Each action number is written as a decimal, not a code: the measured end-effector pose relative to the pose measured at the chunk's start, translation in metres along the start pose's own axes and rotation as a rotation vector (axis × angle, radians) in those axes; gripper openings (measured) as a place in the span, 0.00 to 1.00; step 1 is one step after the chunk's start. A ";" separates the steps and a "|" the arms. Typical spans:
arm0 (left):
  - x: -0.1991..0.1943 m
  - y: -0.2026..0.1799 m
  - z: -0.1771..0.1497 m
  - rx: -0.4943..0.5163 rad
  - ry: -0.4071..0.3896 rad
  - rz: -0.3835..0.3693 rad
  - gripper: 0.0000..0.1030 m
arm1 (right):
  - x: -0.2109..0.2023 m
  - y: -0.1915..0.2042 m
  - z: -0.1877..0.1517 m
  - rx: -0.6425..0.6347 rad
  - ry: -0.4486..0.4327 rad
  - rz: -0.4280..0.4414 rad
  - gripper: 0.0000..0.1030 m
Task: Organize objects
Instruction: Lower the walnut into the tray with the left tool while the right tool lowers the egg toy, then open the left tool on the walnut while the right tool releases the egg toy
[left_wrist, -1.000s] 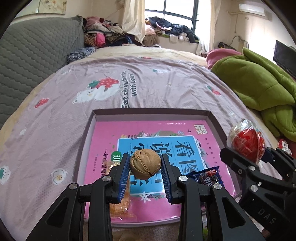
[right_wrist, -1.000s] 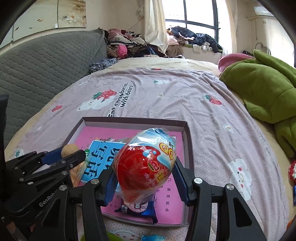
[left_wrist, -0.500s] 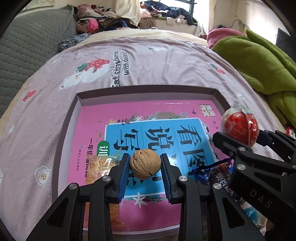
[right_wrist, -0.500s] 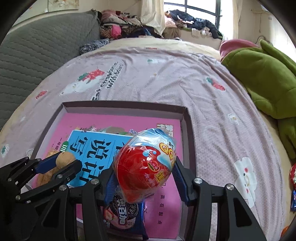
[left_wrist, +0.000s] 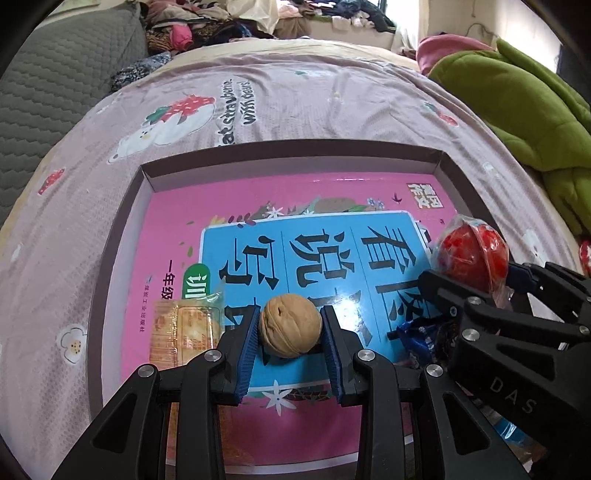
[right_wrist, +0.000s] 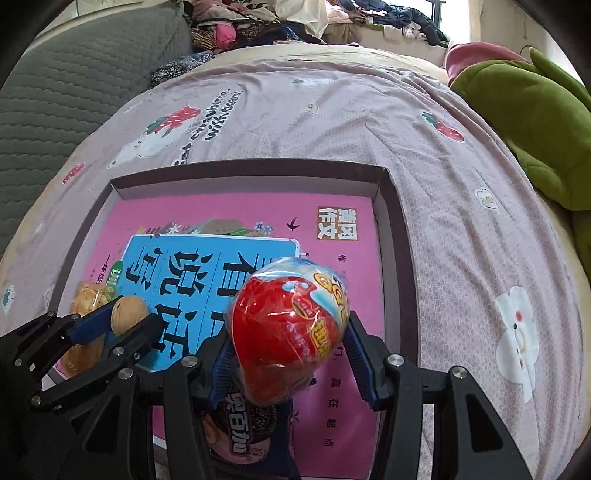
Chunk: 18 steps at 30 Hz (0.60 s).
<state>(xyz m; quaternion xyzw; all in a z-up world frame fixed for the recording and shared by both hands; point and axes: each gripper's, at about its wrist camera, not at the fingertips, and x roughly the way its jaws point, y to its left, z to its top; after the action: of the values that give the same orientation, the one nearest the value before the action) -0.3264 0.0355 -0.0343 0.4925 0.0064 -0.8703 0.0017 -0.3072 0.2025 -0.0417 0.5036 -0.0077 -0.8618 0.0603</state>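
My left gripper (left_wrist: 290, 328) is shut on a brown walnut (left_wrist: 289, 326), held just above the pink and blue book cover inside a shallow dark-rimmed box (left_wrist: 295, 147). My right gripper (right_wrist: 290, 332) is shut on a red toy egg in clear wrap (right_wrist: 288, 328), over the box's right half. In the left wrist view the egg (left_wrist: 471, 258) and right gripper sit at the right; in the right wrist view the walnut (right_wrist: 127, 319) and left gripper (right_wrist: 125, 321) sit at the left. A clear-wrapped yellow snack (left_wrist: 181, 328) and a dark blue cookie packet (right_wrist: 240, 428) lie in the box.
The box lies on a mauve bedsheet (left_wrist: 332, 99) with strawberry prints. A green blanket (left_wrist: 517, 110) is heaped at the right, a grey quilted headboard (left_wrist: 55, 81) at the left, and piled clothes (left_wrist: 229, 26) at the far end.
Both grippers have sunk toward the box and tipped more steeply down, so the box fills more of each view. The walnut and the egg stay gripped.
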 end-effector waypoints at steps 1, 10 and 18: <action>0.000 0.000 0.000 -0.004 0.002 -0.002 0.33 | 0.000 -0.001 0.000 0.004 0.001 0.001 0.53; 0.000 0.005 0.001 -0.019 0.025 -0.034 0.34 | 0.004 -0.007 0.002 0.048 0.038 0.031 0.53; -0.012 0.010 0.003 -0.041 0.029 -0.075 0.51 | -0.006 -0.007 0.006 0.047 0.033 0.050 0.53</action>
<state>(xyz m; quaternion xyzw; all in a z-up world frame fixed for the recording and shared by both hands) -0.3222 0.0257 -0.0224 0.5043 0.0428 -0.8622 -0.0208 -0.3101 0.2100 -0.0346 0.5189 -0.0396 -0.8510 0.0703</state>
